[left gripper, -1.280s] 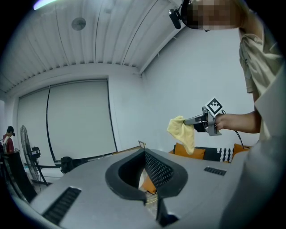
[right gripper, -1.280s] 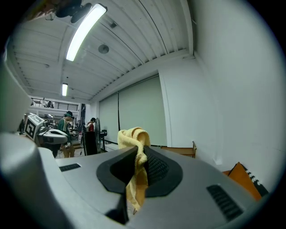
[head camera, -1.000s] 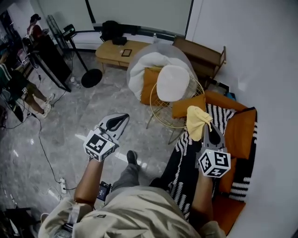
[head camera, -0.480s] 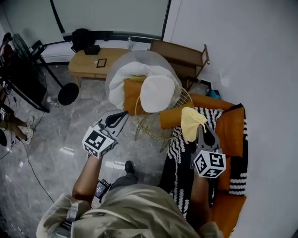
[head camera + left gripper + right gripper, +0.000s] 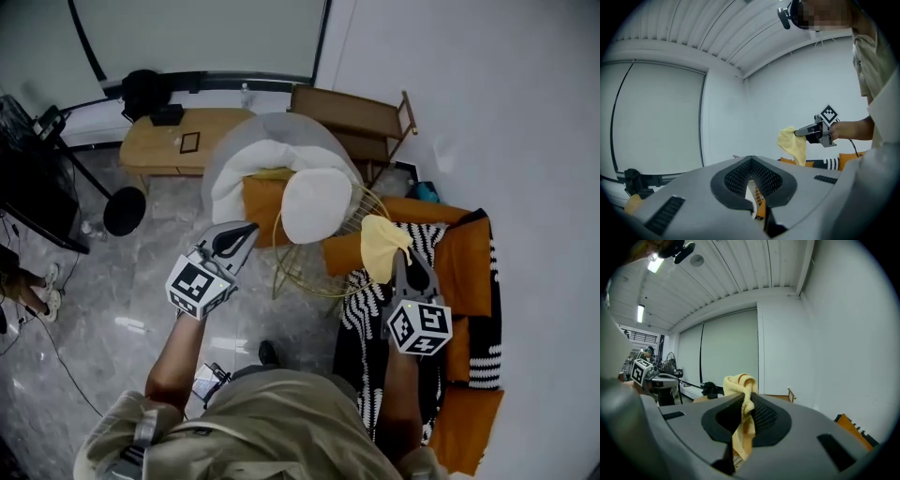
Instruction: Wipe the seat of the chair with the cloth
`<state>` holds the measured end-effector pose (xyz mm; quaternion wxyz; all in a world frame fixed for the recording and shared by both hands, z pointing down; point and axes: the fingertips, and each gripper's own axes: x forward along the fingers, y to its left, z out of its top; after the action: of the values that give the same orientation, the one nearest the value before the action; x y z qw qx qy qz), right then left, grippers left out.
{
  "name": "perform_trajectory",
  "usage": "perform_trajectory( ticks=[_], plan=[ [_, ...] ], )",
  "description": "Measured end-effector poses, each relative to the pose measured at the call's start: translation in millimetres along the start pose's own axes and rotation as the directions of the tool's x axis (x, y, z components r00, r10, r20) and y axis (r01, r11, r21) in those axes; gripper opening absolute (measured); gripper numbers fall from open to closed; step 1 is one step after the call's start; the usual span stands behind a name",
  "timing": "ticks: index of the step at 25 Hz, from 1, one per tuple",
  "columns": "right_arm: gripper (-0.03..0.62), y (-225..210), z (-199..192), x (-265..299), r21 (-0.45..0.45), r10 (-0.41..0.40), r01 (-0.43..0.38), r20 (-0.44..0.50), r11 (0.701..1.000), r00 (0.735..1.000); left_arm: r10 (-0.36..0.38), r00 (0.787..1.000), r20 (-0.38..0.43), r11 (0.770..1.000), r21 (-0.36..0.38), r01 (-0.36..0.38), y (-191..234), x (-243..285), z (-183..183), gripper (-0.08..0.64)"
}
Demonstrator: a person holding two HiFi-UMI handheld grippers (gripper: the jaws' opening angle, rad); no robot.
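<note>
The right gripper (image 5: 401,259), pinching the soft yellow cloth (image 5: 380,246), has come nearer the round wire chair (image 5: 364,202) at ten o'clock — wiping soon; left gripper (image 5: 246,232) closed, empty.

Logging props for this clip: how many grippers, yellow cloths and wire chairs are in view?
Grippers: 2, the left gripper and the right gripper
Yellow cloth: 1
Wire chair: 1
Total: 4
</note>
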<state>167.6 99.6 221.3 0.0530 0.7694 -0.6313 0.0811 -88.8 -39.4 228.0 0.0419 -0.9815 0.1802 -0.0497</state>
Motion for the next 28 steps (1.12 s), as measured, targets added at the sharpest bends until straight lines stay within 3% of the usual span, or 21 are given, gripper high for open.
perform_trajectory(
  ticks=[10, 18, 28],
  plan=[
    [0.043, 13.5, 1.7, 62.4, -0.018, 0.017, -0.018, -0.032, 1.0, 0.999, 0.034, 0.999, -0.002, 0.999, -0.037, -0.034, 49.6, 11.1, -12.7, 0.015],
    [0.043, 23.7, -6.4, 148.1, -0.006, 0.111, -0.111, -0.055, 0.994, 0.992, 0.122, 0.991, -0.05, 0.992, -0.034, -0.123, 88.4, 19.8, -30.7, 0.015],
    [0.043, -20.5, -25.0, 255.5, 0.013, 0.194, -0.194, -0.122, 0.981, 0.973, 0.223, 0.968, -0.118, 0.972, -0.055, -0.23, 112.2, 76.8, -35.3, 0.015]
  ],
)
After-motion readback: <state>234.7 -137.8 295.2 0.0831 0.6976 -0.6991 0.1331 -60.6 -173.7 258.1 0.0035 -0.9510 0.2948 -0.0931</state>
